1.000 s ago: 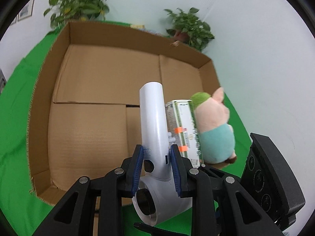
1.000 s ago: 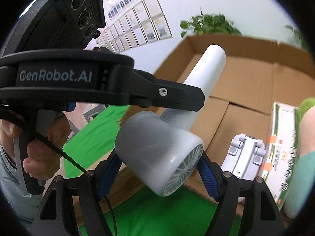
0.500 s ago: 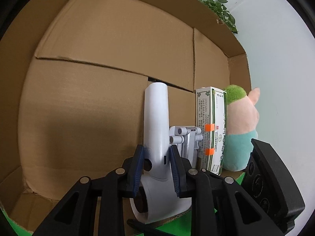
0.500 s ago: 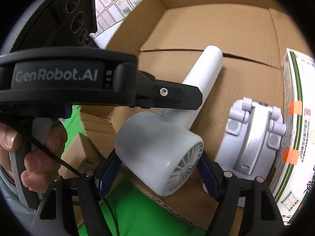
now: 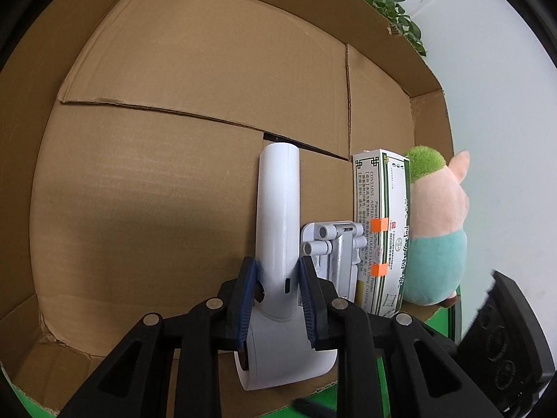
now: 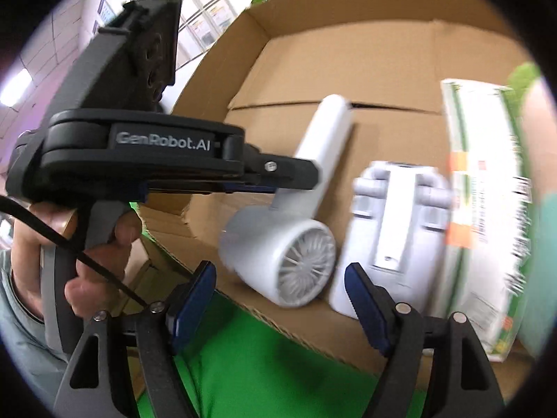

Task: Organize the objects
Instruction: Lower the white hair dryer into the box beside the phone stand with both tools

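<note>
My left gripper is shut on the handle of a white hair dryer and holds it inside the cardboard box, low over its floor. In the right wrist view the hair dryer shows with its round grille toward me. My right gripper is open and empty, just in front of the dryer's head and apart from it. A white folding stand, a green-and-white medicine box and a pink plush pig stand in a row to the right of the dryer.
The box lies open on a green cloth. Its left half holds nothing. A potted plant stands behind the box's far wall. The person's hand holds the left gripper's handle.
My right gripper has let go of the dryer's head, opened and pulled back. My left gripper has carried the dryer deeper into the box, beside the white stand.
</note>
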The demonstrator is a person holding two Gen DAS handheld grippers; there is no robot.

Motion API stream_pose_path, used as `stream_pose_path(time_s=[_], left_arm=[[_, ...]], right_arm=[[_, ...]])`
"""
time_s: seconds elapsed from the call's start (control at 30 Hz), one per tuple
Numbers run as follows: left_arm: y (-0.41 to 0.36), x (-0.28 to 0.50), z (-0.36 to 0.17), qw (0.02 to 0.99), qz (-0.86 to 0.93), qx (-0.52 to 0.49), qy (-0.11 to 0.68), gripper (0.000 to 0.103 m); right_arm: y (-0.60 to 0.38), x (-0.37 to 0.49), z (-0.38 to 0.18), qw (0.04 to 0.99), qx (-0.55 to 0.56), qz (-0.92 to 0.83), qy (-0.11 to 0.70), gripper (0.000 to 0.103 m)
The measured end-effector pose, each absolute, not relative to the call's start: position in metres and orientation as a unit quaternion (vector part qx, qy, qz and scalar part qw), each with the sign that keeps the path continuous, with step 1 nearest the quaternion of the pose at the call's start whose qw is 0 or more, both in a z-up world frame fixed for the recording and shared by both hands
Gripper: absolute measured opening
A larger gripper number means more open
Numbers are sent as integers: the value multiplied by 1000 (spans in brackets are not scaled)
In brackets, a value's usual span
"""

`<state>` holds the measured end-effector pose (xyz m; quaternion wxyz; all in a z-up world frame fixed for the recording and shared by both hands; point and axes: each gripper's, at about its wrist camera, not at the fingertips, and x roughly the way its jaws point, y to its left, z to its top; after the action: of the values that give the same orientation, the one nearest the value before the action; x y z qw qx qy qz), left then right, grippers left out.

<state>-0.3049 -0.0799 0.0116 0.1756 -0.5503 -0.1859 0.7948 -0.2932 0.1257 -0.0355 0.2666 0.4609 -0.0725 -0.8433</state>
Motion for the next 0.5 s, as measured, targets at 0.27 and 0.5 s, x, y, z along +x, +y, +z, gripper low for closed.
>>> stream_pose_path(time_s=[0.27, 0.5], left_arm=[[-73, -303, 16, 161, 806, -544, -170, 22], [-68, -299, 13, 160, 806, -543, -172, 23]], right_arm=[[128, -291, -39, 280, 447, -846, -80, 27], [129, -292, -40, 272, 444, -850, -83, 29]])
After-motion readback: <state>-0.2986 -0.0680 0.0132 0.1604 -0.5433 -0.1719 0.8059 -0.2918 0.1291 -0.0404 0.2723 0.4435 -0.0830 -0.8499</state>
